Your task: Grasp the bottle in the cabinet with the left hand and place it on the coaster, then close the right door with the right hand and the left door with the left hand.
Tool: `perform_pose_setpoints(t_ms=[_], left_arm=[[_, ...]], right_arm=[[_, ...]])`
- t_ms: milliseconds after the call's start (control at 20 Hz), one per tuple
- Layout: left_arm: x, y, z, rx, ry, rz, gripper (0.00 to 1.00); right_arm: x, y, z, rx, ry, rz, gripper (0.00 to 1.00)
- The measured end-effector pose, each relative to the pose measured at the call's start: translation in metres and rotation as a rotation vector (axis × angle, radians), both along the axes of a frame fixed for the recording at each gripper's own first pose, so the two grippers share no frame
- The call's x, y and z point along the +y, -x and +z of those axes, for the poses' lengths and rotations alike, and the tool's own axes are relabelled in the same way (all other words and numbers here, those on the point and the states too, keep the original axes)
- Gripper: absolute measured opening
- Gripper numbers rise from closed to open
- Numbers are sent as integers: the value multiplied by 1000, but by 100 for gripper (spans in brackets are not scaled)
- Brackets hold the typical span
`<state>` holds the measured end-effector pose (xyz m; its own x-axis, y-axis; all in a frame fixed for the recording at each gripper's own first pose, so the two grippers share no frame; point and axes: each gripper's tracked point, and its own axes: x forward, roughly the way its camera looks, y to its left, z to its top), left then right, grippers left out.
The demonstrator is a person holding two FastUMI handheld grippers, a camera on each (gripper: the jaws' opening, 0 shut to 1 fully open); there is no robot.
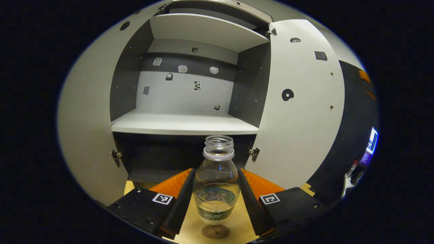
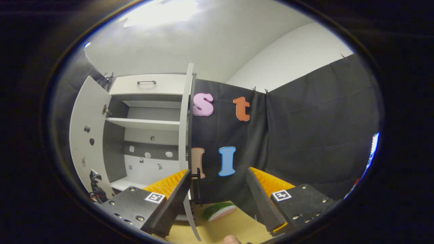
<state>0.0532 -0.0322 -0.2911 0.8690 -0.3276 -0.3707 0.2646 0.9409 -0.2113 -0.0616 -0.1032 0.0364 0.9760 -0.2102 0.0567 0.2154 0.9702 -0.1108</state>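
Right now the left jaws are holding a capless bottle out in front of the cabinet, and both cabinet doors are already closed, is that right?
Not quite. The left gripper does hold the capless bottle in front of the cabinet, but both doors are open: the left gripper view shows the left door and right door swung wide.

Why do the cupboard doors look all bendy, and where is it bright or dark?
Left gripper view: the fisheye lens bows the straight cabinet doors; the space under the shelf is dark, and the bottle shows small glints. Right gripper view: the right door's edge curves too, glare whitens the ceiling, and the watermelon slice looks soft.
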Motion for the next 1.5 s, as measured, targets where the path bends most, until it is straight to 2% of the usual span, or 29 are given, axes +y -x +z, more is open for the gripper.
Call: perform_pose_setpoints(t_ms=[150,200,300,350,700,1050,1150,1500], left_arm=[[-5,14,-32,44,17,-9,79],[-6,18,-43,58,6,-16,79],[-8,26,-64,82,-28,-34,79],[-8,30,-73,95,-39,-43,79],[-17,46,-121,175,-20,-55,79],[-30,56,-140,181,-40,-74,79],[-29,55,-138,150,-39,-64,80],[-25,69,-136,160,-39,-54,81]], right_arm=[[-10,10,0,-6,2,-30,96],[-12,11,0,-4,6,-39,99],[-15,13,-1,0,9,-54,96],[-16,14,-1,2,8,-58,99],[-28,29,-3,17,36,-111,96],[-40,33,-5,33,45,-143,99],[-39,31,-6,36,47,-138,99],[-26,19,-14,54,62,-99,99]])
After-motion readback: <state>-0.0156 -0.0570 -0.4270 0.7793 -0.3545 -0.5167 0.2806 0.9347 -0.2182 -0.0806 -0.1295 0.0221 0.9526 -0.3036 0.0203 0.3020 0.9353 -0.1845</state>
